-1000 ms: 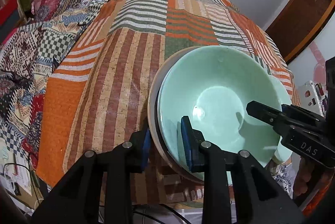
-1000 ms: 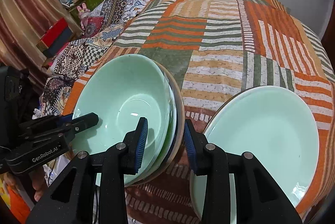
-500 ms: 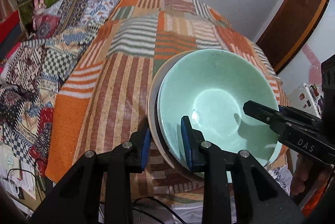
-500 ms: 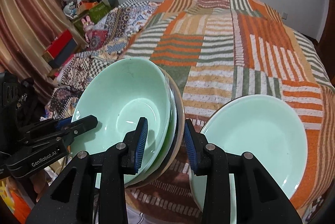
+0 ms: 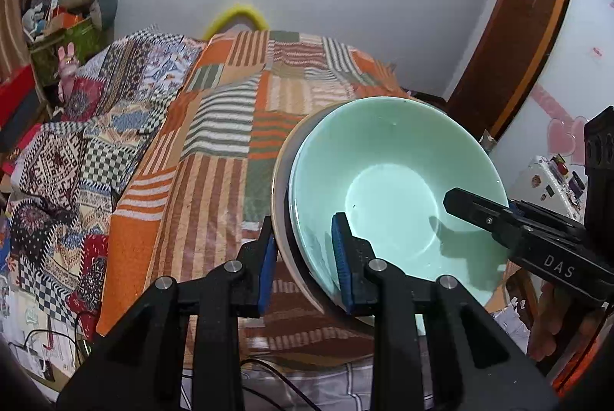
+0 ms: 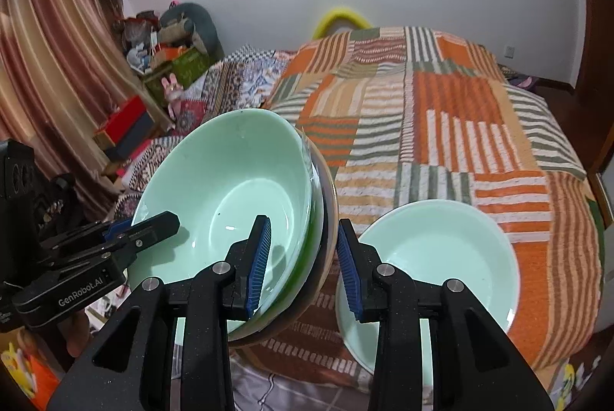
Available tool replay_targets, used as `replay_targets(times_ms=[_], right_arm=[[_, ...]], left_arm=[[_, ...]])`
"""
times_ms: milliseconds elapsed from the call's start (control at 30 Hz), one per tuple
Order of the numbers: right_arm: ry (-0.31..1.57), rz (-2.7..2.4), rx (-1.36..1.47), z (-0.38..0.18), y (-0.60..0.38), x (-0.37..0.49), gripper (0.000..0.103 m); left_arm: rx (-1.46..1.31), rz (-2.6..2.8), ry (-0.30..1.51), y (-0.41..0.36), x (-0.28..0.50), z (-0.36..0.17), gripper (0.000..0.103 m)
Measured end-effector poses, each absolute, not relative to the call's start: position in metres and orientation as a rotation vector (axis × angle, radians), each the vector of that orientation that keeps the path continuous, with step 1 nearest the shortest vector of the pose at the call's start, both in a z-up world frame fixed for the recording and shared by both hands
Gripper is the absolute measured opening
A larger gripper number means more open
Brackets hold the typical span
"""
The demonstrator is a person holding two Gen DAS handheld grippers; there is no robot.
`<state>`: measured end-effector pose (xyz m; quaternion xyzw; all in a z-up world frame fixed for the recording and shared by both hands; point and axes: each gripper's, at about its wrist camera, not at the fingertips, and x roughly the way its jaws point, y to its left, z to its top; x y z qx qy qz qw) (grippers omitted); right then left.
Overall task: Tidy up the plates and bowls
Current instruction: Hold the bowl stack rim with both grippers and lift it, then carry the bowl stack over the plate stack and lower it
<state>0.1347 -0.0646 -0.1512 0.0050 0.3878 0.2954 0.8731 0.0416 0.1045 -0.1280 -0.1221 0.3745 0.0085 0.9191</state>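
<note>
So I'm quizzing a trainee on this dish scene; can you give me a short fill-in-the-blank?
1. Both hand-held grippers, left and right, clamp one stack of ____.
2. The top bowl in the stack is pale ____.
3. A separate bowl rests on the ____ blanket.

Missing words: dishes; green; striped
</note>
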Motion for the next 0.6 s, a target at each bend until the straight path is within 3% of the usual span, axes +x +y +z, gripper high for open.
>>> replay_targets(times_ms=[600], right_arm=[[0.758, 0.520, 0.078, -0.139, -0.138, 0.126, 0.032]], left_arm=[[-0.175, -0.084, 0.771, 0.029, 0.056, -0.113, 0.028]])
